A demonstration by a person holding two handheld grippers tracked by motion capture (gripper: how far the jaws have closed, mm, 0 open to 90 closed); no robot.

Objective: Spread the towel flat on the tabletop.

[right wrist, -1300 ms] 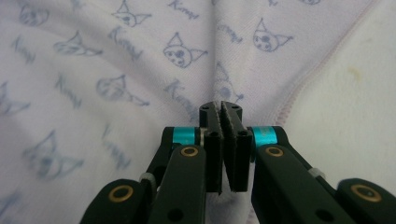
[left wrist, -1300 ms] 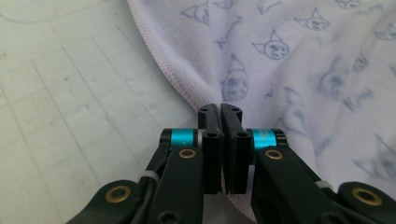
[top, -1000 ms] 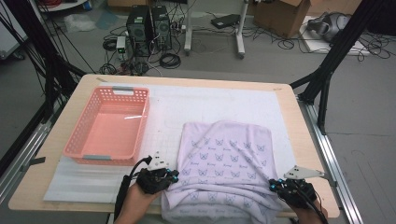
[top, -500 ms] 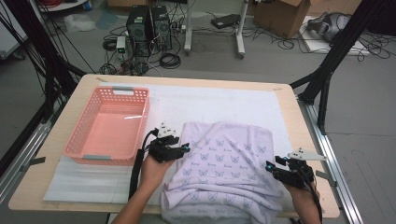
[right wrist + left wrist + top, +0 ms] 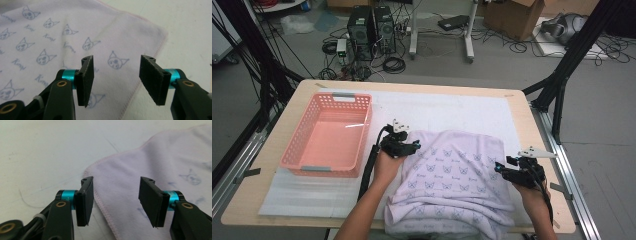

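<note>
Folding the towel, mid-step. It lies folded on the white mat, near half of the table, with its front edge bunched and hanging at the table's near lip. My left gripper sits over the towel's far left corner, my right gripper over its right edge. Both sets of jaws have just been opening; they stand apart now with nothing pressed between the pads. In the left gripper view the hemmed corner of the towel lies flat under and beyond the gap; in the right gripper view the printed cloth does the same, corner off to the right.

Risks from here, as I judge them:
- The released fold looks loose. If I drag either gripper back across the cloth, the pads may catch the top layer and pull the fold open.
- The wrinkled front portion overhangs the near edge. Its weight could slide the whole towel toward me, undoing the alignment.
- The corners do not look squared. A next fold made on this would come out crooked.
- If I re-grip too deep, I may pinch both layers, or the mat, instead of one.
- The basket is just beside my left hand. A wide swing could knock it.

Count: one towel, one pink basket (nothing in it), one mat, one table, two grippers.
</note>
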